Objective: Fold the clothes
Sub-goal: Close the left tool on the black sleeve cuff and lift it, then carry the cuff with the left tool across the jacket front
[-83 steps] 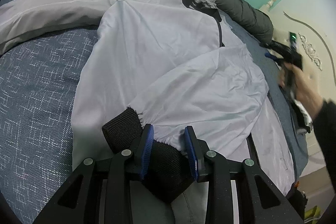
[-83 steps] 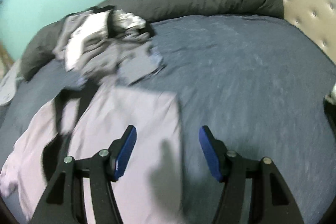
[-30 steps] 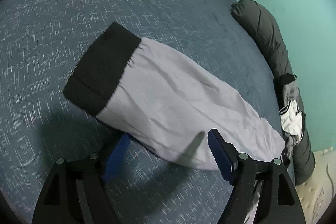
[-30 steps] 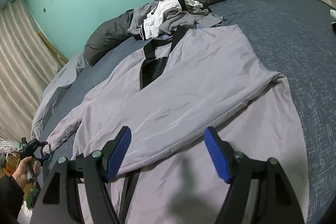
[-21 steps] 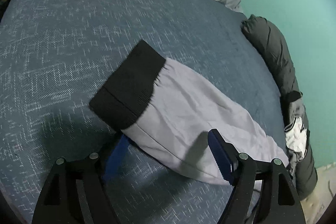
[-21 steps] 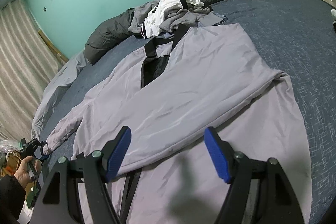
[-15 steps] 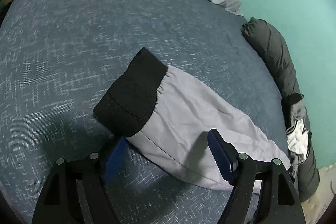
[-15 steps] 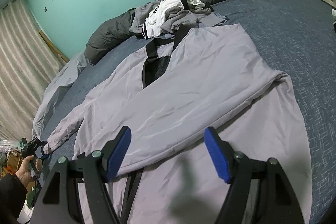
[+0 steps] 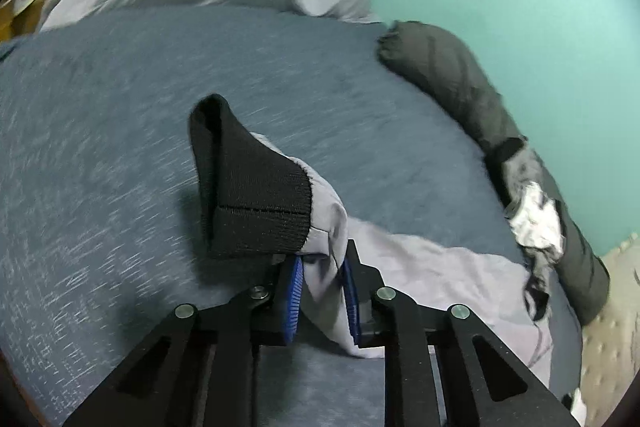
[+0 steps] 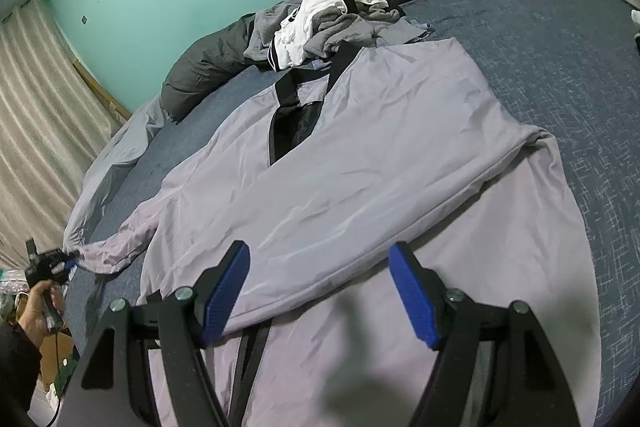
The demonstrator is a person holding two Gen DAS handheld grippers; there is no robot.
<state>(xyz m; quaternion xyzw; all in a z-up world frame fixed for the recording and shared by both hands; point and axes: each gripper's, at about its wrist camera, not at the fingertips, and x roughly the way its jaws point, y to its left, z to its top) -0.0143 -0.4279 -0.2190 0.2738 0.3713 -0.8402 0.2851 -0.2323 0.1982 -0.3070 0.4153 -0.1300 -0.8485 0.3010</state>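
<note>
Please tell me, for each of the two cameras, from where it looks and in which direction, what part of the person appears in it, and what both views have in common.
Left wrist: sits on the left gripper, looking down along its closing jaws, grey sleeve fabric between them, black cuff raised; no hand shows.
Right wrist: sits on the right gripper, open above the grey jacket on the bed; the person's left hand shows far left.
Shared: sleeve, bed, dark rolled duvet, clothes pile, teal wall.
</note>
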